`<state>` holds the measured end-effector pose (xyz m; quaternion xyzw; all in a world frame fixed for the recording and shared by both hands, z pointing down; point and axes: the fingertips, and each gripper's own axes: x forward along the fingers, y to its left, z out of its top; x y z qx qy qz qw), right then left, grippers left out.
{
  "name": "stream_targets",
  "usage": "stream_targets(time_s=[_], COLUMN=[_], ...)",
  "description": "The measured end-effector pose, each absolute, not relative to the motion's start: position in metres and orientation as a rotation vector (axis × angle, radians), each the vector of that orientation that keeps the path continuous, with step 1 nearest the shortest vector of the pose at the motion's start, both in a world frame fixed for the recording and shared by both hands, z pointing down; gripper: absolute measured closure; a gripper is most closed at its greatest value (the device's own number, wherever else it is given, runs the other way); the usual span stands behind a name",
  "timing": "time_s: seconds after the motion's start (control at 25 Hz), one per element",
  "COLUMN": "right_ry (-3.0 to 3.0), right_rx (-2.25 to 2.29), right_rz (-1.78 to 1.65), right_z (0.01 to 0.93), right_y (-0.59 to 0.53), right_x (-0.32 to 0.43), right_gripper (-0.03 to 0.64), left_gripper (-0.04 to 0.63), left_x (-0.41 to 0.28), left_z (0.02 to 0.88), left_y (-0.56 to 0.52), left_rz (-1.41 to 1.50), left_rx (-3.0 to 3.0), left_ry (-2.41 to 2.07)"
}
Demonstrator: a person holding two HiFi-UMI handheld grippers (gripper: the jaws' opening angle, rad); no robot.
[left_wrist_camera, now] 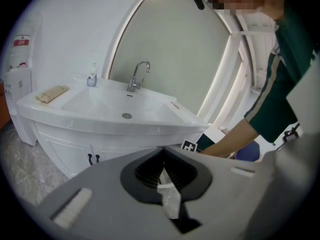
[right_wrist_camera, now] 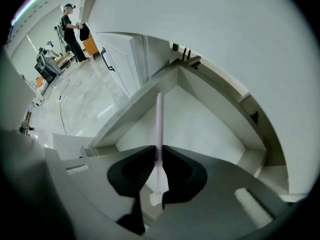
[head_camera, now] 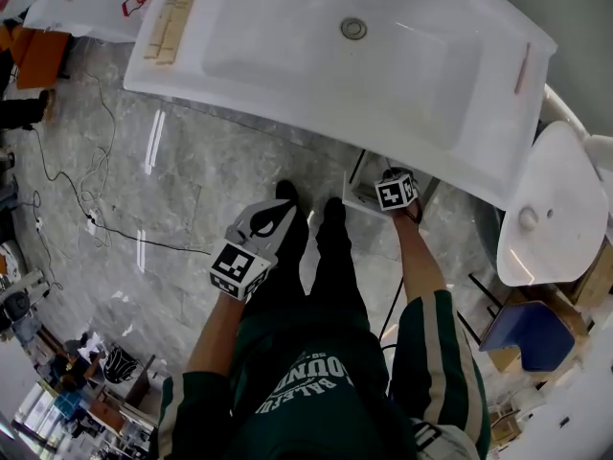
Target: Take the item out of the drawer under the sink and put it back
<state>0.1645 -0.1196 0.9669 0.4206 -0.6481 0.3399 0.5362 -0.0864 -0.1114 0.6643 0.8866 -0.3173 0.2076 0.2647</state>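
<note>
Jaws of the right gripper (right_wrist_camera: 159, 154) pinch a thin pale-pink stick (right_wrist_camera: 159, 119) over the drawer (right_wrist_camera: 202, 129); left gripper (left_wrist_camera: 164, 160) closed.

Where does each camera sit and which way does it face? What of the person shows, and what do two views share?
Head view: on the head, facing down at the sink; legs, left gripper and right gripper show.
Left gripper view: on the left gripper, facing the sink and faucet; its shut jaws and the right arm show.
Right gripper view: on the right gripper, facing into the open drawer; its jaws, shut on a pink stick, show.
Shared: the sink, in head and left gripper views.
</note>
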Motion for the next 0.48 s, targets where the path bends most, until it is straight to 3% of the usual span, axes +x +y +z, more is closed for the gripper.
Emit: stream_targets(time_s=[0.48], right_ry=[-1.61], right_rx=[0.954], right_rz=[0.759], right_z=[0.903], right_y=[-0.091], right_x=[0.155], right_gripper=[0.566], left_gripper=[0.545], left_x=[-0.077], left_z=[0.626], left_y=[-0.108], left_rz=[0.476], left_rx=[2.43], left_ry=[-0.87])
